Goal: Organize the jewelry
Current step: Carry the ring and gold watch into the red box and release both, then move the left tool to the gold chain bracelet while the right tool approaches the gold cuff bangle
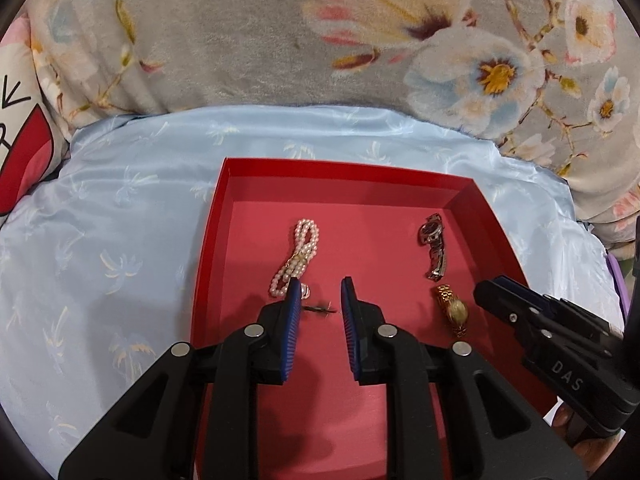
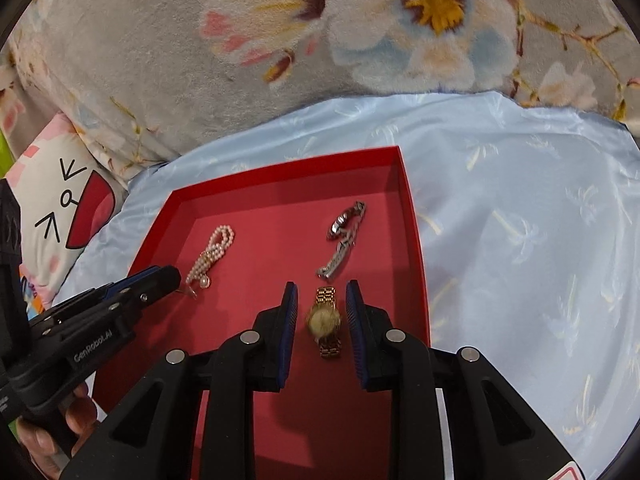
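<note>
Under me lies a bed spread with a pale blue satin sheet [image 1: 120,208] printed with faint palm trees. Behind it I see a plush grey blanket [image 1: 224,36] with big pink, white and blue flowers, and to my left a white cartoon pillow [image 2: 68,204] with a red mouth.

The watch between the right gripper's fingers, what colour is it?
Gold, band and face alike; the gold watch shows best in the right wrist view.

A pale blue satin sheet [image 1: 120,220] covers the bed — behind it lies a grey floral blanket [image 1: 240,40], with a cartoon pillow [image 2: 68,208] beside.
</note>
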`<state>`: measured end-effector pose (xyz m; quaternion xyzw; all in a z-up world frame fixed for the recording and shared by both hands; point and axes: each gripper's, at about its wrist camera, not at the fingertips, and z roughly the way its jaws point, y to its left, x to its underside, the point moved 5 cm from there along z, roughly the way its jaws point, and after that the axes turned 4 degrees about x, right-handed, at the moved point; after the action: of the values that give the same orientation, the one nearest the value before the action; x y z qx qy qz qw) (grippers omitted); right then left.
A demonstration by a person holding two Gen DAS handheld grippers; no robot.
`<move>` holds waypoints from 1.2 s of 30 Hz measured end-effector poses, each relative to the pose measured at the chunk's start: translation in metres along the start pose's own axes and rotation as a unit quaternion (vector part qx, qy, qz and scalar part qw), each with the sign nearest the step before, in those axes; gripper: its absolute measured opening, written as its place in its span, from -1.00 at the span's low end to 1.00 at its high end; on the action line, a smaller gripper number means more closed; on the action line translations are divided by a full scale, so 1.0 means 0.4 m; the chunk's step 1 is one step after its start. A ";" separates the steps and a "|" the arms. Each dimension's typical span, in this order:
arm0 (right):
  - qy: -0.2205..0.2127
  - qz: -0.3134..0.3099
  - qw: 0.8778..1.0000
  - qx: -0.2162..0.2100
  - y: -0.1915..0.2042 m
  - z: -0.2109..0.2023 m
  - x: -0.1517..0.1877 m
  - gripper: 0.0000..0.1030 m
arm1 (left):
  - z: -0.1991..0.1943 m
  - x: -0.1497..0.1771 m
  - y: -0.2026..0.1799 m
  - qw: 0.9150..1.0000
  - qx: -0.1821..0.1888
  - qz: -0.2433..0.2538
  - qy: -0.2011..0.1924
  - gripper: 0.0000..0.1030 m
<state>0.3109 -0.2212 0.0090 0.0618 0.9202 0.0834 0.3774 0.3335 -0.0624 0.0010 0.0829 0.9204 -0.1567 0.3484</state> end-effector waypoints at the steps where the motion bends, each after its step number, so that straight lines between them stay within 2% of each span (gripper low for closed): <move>1: -0.001 0.002 1.000 -0.002 -0.003 -0.003 0.001 -0.52 | 0.000 0.002 0.001 1.000 0.003 -0.003 0.000 -0.62; 6: -0.028 0.021 0.999 -0.015 -0.019 -0.073 -0.010 -0.48 | -0.033 -0.001 0.004 1.000 0.001 -0.006 -0.015 -0.36; 12: -0.049 0.022 0.998 -0.015 -0.013 -0.174 0.024 -0.28 | -0.114 0.024 0.020 0.999 0.003 -0.011 -0.030 -0.26; 18: -0.056 0.011 0.998 0.006 -0.008 -0.271 0.164 -0.07 | -0.214 0.123 0.037 0.999 -0.013 0.002 -0.047 -0.25; 22: -0.046 0.012 0.999 0.017 -0.013 -0.307 0.270 -0.07 | -0.274 0.211 0.041 0.998 -0.015 0.014 -0.053 -0.25; 25: -0.036 0.012 0.999 0.025 -0.015 -0.323 0.341 -0.07 | -0.305 0.275 0.037 0.998 -0.025 0.025 -0.056 -0.13; 32: -0.012 0.008 0.999 0.030 -0.002 -0.336 0.454 -0.07 | -0.308 0.416 0.029 0.998 -0.035 0.042 -0.026 -0.04; 36: -0.015 0.007 0.999 0.030 0.008 -0.340 0.480 -0.07 | -0.293 0.443 0.037 0.999 -0.025 0.026 -0.008 0.04</move>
<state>0.0794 -0.1988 -0.0265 0.0808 0.9162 0.0578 0.3882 0.1334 -0.0003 -0.0375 0.0971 0.9187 -0.1254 0.3618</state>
